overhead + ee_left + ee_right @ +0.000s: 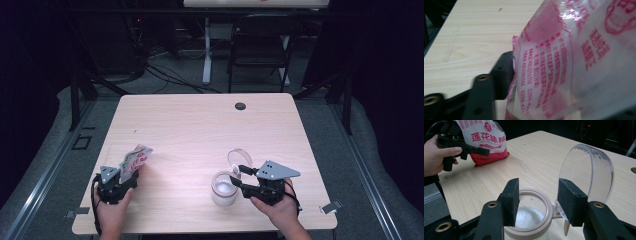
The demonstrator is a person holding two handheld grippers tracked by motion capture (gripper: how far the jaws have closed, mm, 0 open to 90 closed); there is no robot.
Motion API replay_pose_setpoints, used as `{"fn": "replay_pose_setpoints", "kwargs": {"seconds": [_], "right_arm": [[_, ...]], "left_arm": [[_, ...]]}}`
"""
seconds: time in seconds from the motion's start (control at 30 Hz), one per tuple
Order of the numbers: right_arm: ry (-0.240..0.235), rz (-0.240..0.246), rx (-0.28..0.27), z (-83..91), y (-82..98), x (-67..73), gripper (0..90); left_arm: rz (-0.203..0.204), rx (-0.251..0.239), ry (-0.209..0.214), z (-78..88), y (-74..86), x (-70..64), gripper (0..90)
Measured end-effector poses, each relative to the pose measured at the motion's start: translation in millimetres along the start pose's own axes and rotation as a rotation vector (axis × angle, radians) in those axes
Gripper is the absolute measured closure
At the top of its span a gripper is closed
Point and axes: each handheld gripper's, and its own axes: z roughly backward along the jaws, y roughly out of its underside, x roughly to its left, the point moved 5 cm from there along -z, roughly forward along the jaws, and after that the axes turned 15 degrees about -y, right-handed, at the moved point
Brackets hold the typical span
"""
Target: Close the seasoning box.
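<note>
A pink and white plastic bag [136,159] with red print stands on the table [200,130] at the front left, its base on the wood [489,157]. My left gripper [128,174] is open around the bag's lower part; one black pad [503,71] lies against the bag's edge [574,62]. At the front right stands a clear jar [223,189] holding white granules [527,216], its round clear lid [589,172] flipped up. My right gripper [539,200] hovers open just above the jar's rim, one jaw on each side of the lid's hinge, nothing between them.
A dark round grommet hole [240,106] sits near the table's far edge. Behind the table are a black folding chair [262,45], a white desk leg [206,55] and loose cables on the floor. Bare wood stretches between the bag and the jar.
</note>
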Motion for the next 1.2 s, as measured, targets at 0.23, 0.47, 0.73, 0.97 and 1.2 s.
{"fn": "replay_pose_setpoints", "kwargs": {"seconds": [0.23, 0.47, 0.73, 0.97, 1.2], "right_arm": [[0.000, -0.002, -0.001, -0.3, 0.0, 0.1, 51.8], [-0.007, -0.004, -0.003, 0.3, -0.5, 0.2, 51.1], [-0.009, -0.004, -0.003, 0.4, -0.5, 0.4, 50.5], [-0.008, -0.004, -0.002, 0.2, -1.0, 0.7, 50.3], [-0.003, -0.005, -0.012, 1.5, -3.0, 0.9, 50.2]], "left_arm": [[0.015, -0.026, 0.063, 7.5, -3.8, -5.1, 27.3], [-0.009, -0.048, 0.074, 13.4, -5.0, -9.7, 27.6], [0.014, -0.061, 0.103, 20.1, -6.1, -10.4, 29.2], [-0.001, -0.066, 0.121, 26.6, -6.2, -14.2, 29.2], [-0.050, -0.081, 0.132, 35.3, -4.9, -24.5, 29.2]]}}
